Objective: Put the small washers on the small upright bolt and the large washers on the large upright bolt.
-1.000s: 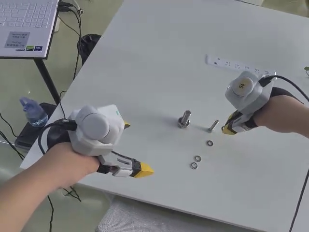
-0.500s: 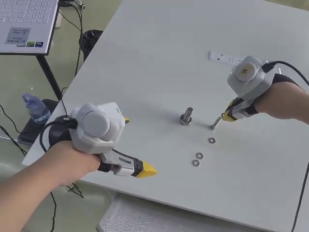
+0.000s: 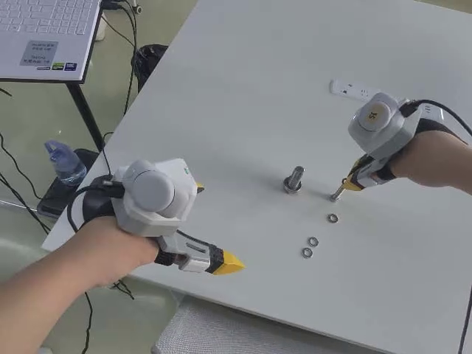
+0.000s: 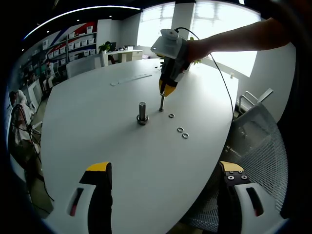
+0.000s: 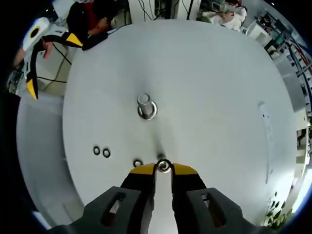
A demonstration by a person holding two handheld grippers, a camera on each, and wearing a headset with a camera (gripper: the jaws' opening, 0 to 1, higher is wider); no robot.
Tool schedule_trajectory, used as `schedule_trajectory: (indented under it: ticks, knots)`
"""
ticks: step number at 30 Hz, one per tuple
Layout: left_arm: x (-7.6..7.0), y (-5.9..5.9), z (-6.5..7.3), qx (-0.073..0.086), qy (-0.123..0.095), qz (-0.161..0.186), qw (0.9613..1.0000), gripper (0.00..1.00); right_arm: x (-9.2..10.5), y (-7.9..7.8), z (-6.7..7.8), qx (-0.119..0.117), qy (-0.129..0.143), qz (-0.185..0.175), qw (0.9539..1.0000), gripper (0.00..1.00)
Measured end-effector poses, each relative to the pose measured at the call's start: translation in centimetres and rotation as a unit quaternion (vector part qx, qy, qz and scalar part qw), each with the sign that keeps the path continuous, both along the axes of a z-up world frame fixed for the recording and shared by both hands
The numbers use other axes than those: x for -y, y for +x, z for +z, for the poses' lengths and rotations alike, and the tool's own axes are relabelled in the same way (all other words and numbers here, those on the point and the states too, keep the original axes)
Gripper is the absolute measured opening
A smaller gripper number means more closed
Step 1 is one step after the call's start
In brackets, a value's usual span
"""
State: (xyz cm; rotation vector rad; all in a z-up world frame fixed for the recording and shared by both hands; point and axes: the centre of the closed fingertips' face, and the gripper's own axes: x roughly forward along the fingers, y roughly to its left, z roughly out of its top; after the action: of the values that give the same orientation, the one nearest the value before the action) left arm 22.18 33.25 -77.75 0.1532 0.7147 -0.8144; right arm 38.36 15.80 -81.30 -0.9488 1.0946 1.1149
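Standing on the white surface (image 3: 243, 96), the small bolt (image 3: 337, 195) is pinched by the right gripper (image 3: 346, 184); the left gripper (image 4: 165, 168) is held wide open, empty. A laptop (image 3: 44, 33) is seen beside the surface.

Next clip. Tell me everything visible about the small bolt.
The small bolt is a thin, silvery metal pin, far slimmer than the large bolt beside it. It stands roughly upright, lower end on the white table. Its top sits between the yellow tips of the right hand-held gripper, which looks closed on it. Its shaft looks bare of washers; the nearest washer lies loose on the table, just apart from its base.
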Motion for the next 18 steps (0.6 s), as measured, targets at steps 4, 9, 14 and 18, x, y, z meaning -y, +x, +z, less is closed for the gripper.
schedule_trajectory:
  ticks: [4, 9, 14, 18]
  knots:
    - [-0.1, 0.0, 0.0, -0.001, 0.000, 0.001, 1.0000, 0.89, 0.0, 0.0, -0.1, -0.002, -0.002, 0.001, 1.0000, 0.12]
    - [-0.2, -0.1, -0.4, -0.006, 0.005, 0.001, 1.0000, 0.87, 0.2, -0.2, -0.4, -0.006, -0.002, -0.002, 1.0000, 0.12]
    - [-0.1, -0.2, -0.5, -0.008, 0.006, 0.000, 1.0000, 0.86, 0.1, -0.3, -0.7, -0.008, -0.002, -0.001, 1.0000, 0.12]
    - [-0.2, -0.3, -0.5, -0.009, 0.008, 0.001, 0.9999, 0.86, 0.1, -0.3, -1.1, -0.009, -0.002, -0.002, 1.0000, 0.12]
